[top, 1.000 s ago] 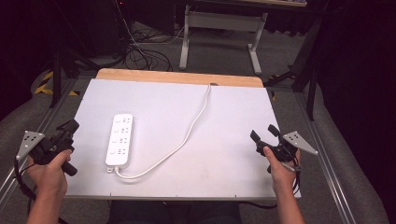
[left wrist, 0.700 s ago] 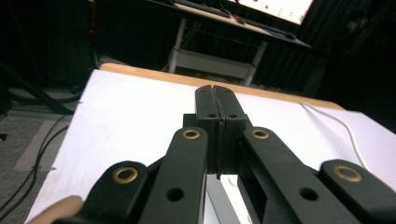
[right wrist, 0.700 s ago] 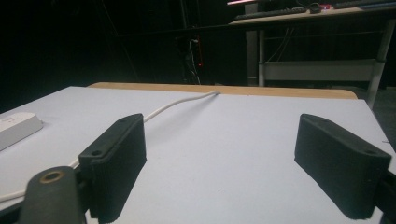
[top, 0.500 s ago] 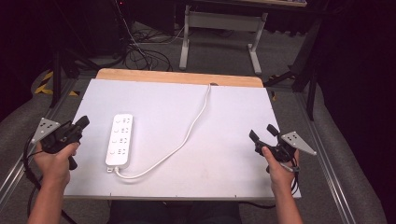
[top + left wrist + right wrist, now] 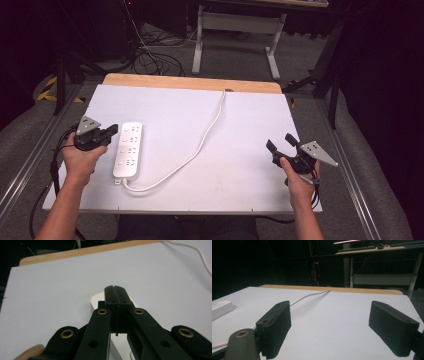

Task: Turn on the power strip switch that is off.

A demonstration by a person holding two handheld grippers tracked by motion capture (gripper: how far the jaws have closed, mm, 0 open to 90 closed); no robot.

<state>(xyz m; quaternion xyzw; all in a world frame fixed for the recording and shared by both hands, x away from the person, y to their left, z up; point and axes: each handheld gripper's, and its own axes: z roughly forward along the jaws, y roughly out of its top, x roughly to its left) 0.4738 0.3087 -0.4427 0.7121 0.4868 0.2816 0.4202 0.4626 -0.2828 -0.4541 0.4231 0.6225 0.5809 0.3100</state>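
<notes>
At the near right edge of the white table point(image 5: 240, 185), the right gripper point(image 5: 281, 144) is held with its jaws spread wide and nothing between them, well apart from the white power strip point(image 5: 128, 149). Just left of the strip, the left gripper point(image 5: 111, 131) has its jaws pressed together, empty, tips over the strip's near edge; whether they touch it cannot be told. The strip's white cable point(image 5: 210, 125) runs to the table's far wooden edge point(image 5: 190, 82).

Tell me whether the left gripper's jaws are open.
No: in the left gripper view the left gripper shows its two black jaws pressed flat together over the white power strip.
</notes>
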